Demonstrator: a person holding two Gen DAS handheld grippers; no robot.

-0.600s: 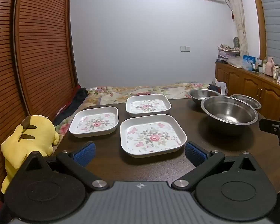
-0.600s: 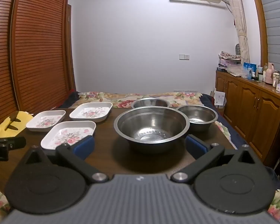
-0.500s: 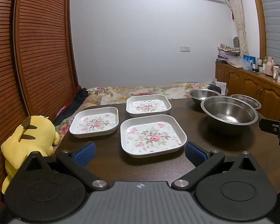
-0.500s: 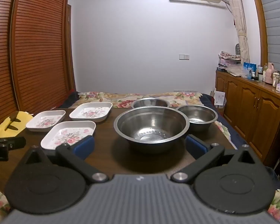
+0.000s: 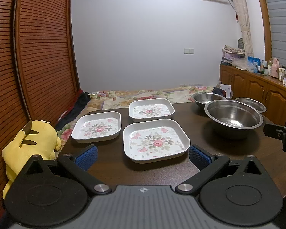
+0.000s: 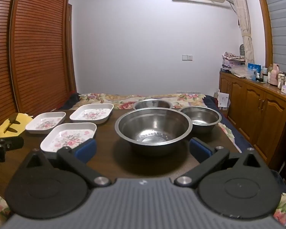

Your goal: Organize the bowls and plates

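Note:
Three square white plates with flower prints lie on the dark table: a near plate (image 5: 156, 140), a left plate (image 5: 97, 126) and a far plate (image 5: 151, 109). Three steel bowls stand to their right: a large bowl (image 6: 153, 126), a mid bowl (image 6: 200, 117) and a far bowl (image 6: 152, 104). My left gripper (image 5: 142, 155) is open, just short of the near plate's front edge. My right gripper (image 6: 142, 149) is open, facing the large bowl, a little short of it. Both hold nothing.
A yellow plush toy (image 5: 28, 143) sits off the table's left edge. A flowered bed cover (image 5: 143, 95) lies beyond the table's far edge. A wooden cabinet (image 6: 257, 114) with bottles on top runs along the right. The right gripper's tip (image 5: 280, 135) shows at the left view's edge.

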